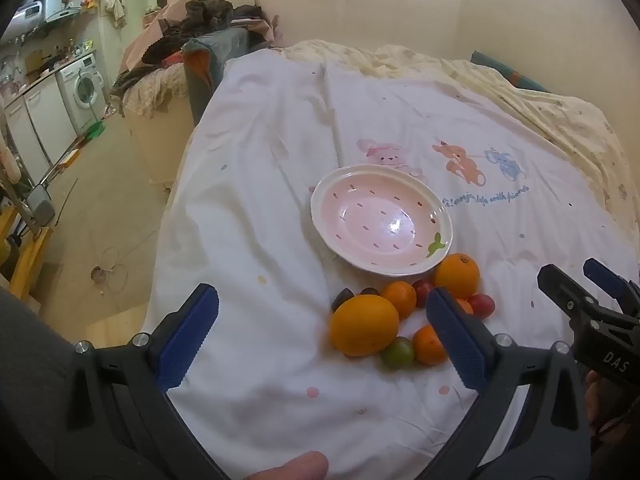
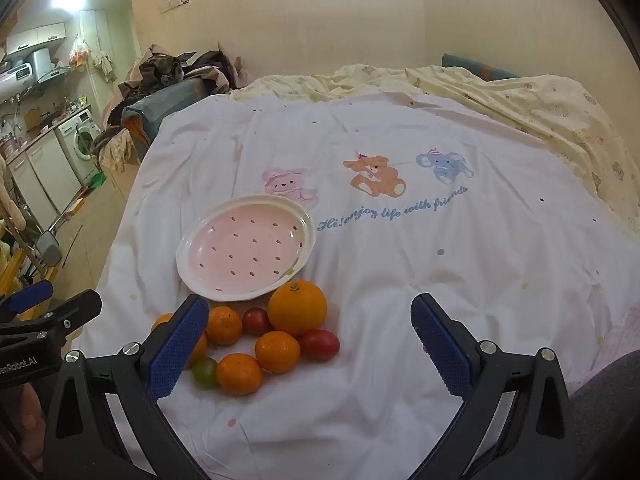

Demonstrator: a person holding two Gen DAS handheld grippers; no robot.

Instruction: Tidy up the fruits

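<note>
2 grippers (image 1: 322, 320) (image 2: 306, 330) jaws wide; fruits (image 2: 264, 340) beside plate (image 2: 192, 240).

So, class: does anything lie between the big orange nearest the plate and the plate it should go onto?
Nothing visible does. The big orange sits right at the near rim of the empty pink plate, with only bedsheet around. Both grippers are open and empty.

A plate (image 2: 245, 249) lies on the bed cover (image 2: 400, 280), with nothing in it; just before its near rim lies a cluster of fruit: a large orange (image 2: 297, 308) touching the rim, smaller oranges (image 2: 277, 351) and tomatoes (image 2: 319, 345) nearer the cameras; printed animals (image 2: 374, 174) lie behind the plate, to its right; a washing machine (image 2: 82, 142) stands far left.
</note>
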